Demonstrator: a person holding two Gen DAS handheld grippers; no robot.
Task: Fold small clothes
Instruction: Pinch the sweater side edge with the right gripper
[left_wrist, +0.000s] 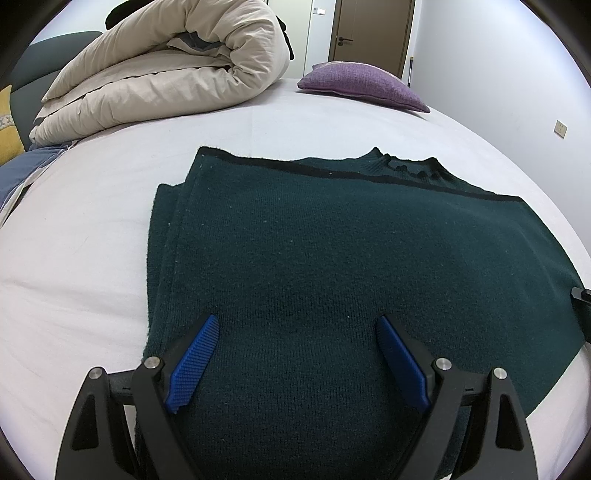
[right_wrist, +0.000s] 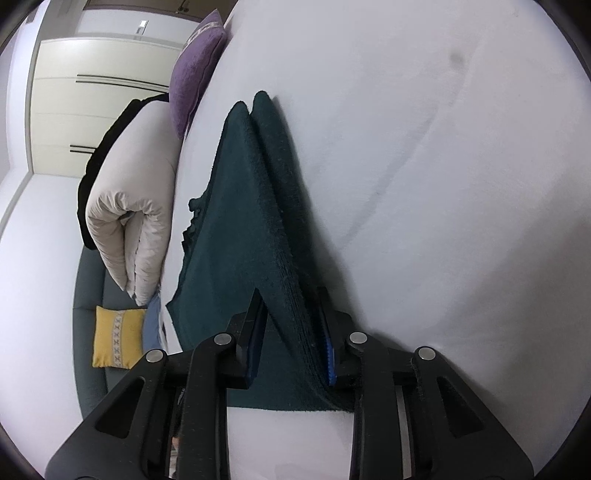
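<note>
A dark green knitted sweater (left_wrist: 332, 258) is laid folded on the white sheet of the bed (left_wrist: 92, 240). In the left wrist view, its ribbed collar (left_wrist: 406, 166) is seen at the far edge, partly covered by a folded-over layer bordered with a black band. Stacked fabric edges are visible along the left side of the garment.

The left gripper (left_wrist: 297, 356) is positioned above the near part of the sweater. Its blue-padded fingers (left_wrist: 194, 363) are spread wide apart, and nothing is held between them. Whether the finger tips touch the knit cannot be determined.

The right gripper (right_wrist: 293, 325) is seen in the right wrist view at the side edge of the sweater (right_wrist: 236, 229). Its fingers (right_wrist: 330, 360) are clamped on a raised fold of the fabric, several layers of which are gathered between the pads. The camera is rolled sideways, so the bed (right_wrist: 424, 166) appears tilted. A small part of the right gripper is also visible at the right margin of the left wrist view, at the sweater's edge.

A rolled beige duvet (left_wrist: 166, 66) is placed at the far left of the bed, and a purple cushion (left_wrist: 365, 85) lies near the far edge. A yellow cushion (right_wrist: 116, 338) is seen on a grey sofa (right_wrist: 88, 280) beside the bed. A brown door (left_wrist: 373, 33) is located in the wall behind.
</note>
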